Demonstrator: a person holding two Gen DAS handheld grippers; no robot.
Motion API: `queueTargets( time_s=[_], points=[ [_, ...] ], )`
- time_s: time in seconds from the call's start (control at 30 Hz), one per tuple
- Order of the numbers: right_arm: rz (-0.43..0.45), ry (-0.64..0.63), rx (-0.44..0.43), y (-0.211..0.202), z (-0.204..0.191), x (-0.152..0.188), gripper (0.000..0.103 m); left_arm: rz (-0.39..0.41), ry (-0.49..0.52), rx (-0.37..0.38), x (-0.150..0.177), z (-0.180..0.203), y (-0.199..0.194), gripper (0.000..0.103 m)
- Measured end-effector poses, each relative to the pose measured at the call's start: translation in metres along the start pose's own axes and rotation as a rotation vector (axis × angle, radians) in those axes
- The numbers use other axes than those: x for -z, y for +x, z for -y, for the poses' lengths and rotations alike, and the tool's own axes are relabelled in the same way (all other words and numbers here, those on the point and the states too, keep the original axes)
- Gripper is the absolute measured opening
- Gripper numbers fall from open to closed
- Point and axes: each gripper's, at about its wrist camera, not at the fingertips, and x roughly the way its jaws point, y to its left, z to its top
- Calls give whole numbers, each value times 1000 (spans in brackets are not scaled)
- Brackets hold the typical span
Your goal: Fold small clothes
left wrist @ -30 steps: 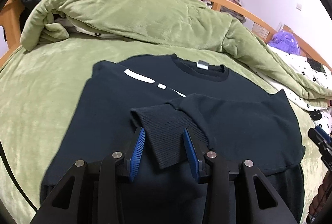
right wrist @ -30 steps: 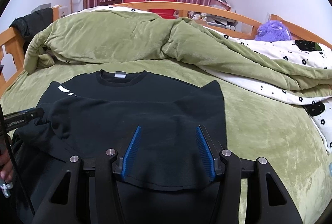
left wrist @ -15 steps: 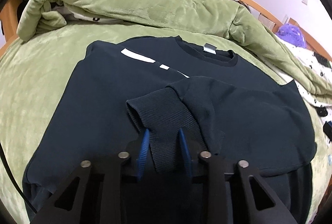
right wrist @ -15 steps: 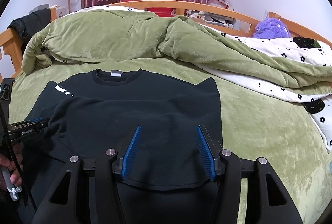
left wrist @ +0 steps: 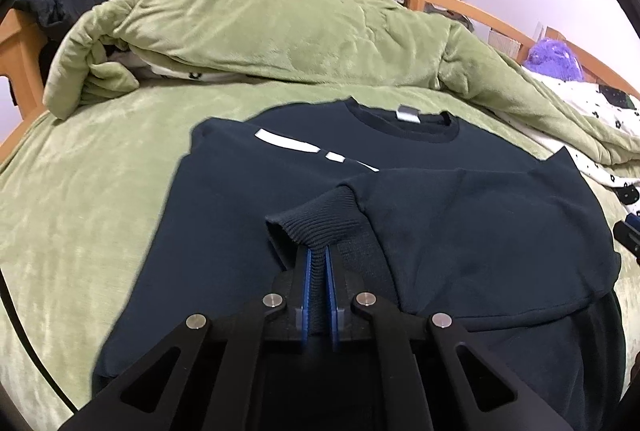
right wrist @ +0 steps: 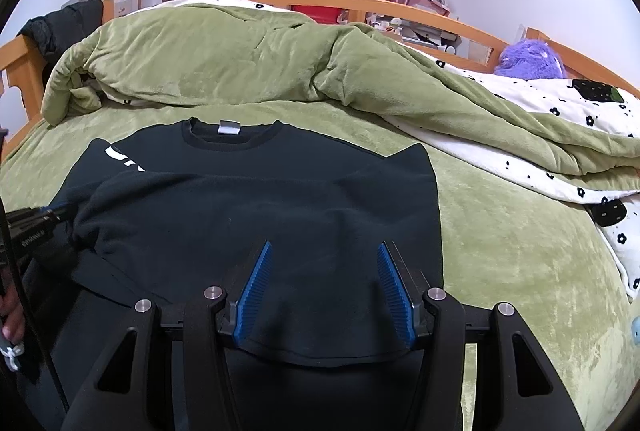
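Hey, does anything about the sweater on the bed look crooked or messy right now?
Slightly. The sweater lies flat, but the ribbed cuff of the folded-over sleeve is bunched and lifted, pinched in the left gripper. The right gripper hovers open.

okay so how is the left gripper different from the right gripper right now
The left gripper is shut, pinching the ribbed cuff of the sweatshirt; the right gripper is open and holds nothing. The left lifts the cuff into a peak, while the right hangs over flat fabric. Both have blue pads on black frames.
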Motion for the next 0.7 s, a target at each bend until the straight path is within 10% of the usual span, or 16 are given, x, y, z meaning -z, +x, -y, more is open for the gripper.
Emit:
queueTargets(
  time_s=[0.7],
  points=[
    [-175, 8, 133, 46, 18, 17, 54, 0, -31, -41, -2, -54, -15, 8]
  ],
)
